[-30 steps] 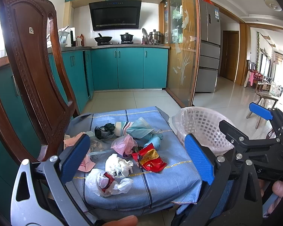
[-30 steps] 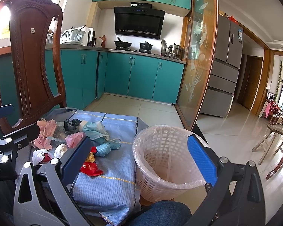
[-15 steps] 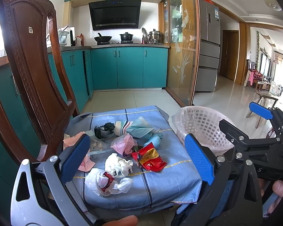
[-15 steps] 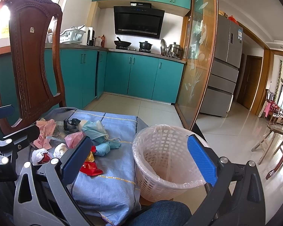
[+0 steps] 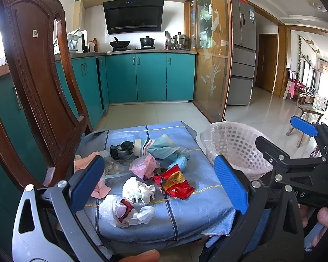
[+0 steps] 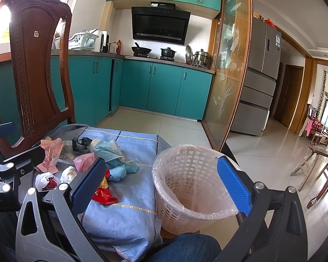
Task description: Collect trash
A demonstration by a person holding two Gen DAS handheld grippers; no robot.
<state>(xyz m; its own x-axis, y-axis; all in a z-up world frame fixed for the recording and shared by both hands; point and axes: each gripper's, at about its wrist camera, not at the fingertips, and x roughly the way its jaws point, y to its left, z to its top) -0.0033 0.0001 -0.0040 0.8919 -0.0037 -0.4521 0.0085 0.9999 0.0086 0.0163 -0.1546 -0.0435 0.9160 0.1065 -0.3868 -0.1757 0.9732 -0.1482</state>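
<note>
Kitchen | chair cushion (image 5: 185, 205): 1 | basket (image 6: 185, 187): 1 | both tongs (image 5: 159, 187) (image 6: 161, 181) apart, empty

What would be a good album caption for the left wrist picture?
Open left claw facing crumpled trash on a blue cloth, lined white basket waiting beside it.

Few letters can be read. In the left wrist view, the right gripper (image 5: 304, 128) bears pale letters "A S" on its black body. In the right wrist view, the left gripper's (image 6: 2, 131) body shows a partly cut word, too blurred to read.
</note>
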